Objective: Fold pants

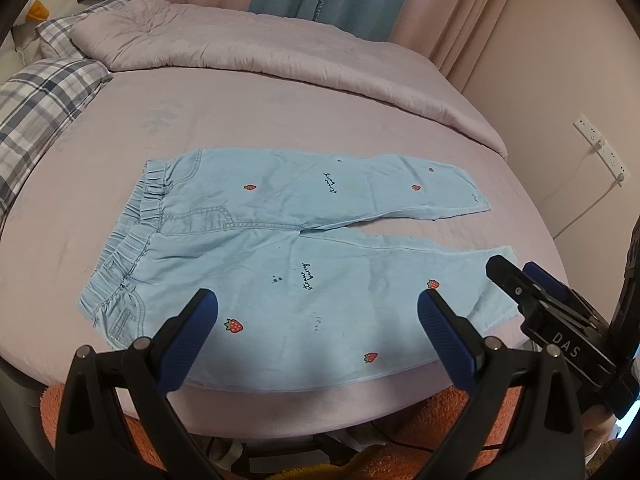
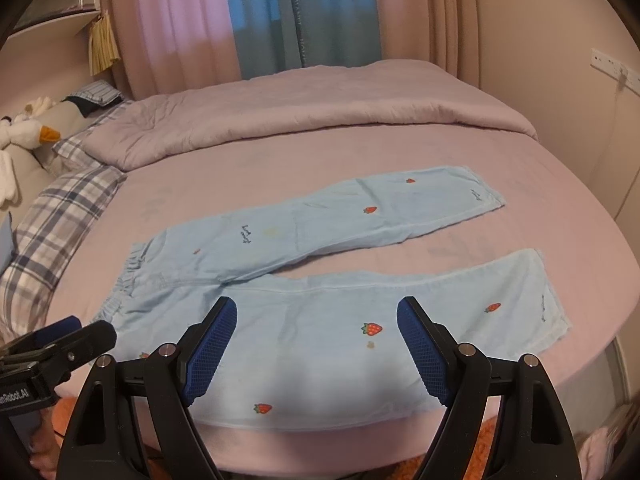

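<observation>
Light blue pants [image 1: 280, 240] with red strawberry prints lie flat on the lilac bed, waistband at the left, both legs spread apart toward the right. They also show in the right wrist view [image 2: 340, 280]. My left gripper [image 1: 318, 306] is open and empty, hovering over the near leg by the bed's front edge. My right gripper [image 2: 316, 318] is open and empty, hovering over the same near leg further toward the cuff. The right gripper also shows in the left wrist view [image 1: 516, 276], beside the near cuff.
A folded lilac duvet [image 1: 248, 40] lies across the far side of the bed. Plaid pillows [image 1: 36, 100] and a plush duck [image 2: 24, 132] are at the left. Curtains [image 2: 280, 20] hang behind. A wall socket with a cord [image 1: 600, 148] is at the right. An orange rug [image 1: 440, 420] lies below the bed edge.
</observation>
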`<action>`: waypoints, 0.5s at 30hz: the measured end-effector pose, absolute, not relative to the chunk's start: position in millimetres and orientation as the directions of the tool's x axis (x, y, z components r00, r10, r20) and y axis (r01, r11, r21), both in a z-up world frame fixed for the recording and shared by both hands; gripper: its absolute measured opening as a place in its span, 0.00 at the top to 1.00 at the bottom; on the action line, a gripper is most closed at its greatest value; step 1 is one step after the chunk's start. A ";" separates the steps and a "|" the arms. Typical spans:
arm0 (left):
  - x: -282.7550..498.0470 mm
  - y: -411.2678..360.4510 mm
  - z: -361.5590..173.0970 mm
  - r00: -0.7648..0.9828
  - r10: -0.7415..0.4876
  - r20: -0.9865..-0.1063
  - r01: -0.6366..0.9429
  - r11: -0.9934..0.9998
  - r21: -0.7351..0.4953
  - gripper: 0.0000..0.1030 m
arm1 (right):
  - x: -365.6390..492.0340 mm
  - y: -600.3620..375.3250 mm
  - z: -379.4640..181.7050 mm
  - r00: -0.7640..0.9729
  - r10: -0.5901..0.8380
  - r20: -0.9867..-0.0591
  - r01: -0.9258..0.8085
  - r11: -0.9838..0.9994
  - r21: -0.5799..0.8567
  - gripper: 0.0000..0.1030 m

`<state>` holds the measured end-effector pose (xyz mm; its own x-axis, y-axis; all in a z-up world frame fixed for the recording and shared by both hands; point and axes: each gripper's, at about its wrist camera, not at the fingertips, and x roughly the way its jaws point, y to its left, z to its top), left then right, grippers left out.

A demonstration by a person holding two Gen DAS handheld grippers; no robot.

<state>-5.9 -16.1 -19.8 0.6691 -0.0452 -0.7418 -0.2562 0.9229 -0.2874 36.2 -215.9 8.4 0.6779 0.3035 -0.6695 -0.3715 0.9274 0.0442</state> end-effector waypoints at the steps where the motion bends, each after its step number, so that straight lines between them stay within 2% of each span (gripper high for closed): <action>1: -5.3 -16.4 -20.6 0.667 -0.046 -0.744 -0.257 0.923 -0.287 0.03 | 36.3 -215.9 8.4 0.679 0.304 -0.669 -0.371 0.927 0.044 0.20; 15: -4.0 -17.3 -21.1 0.669 -0.048 -0.742 -0.253 0.924 -0.288 0.03 | 37.1 -223.8 6.0 0.681 0.289 -0.673 -0.351 0.935 0.046 0.20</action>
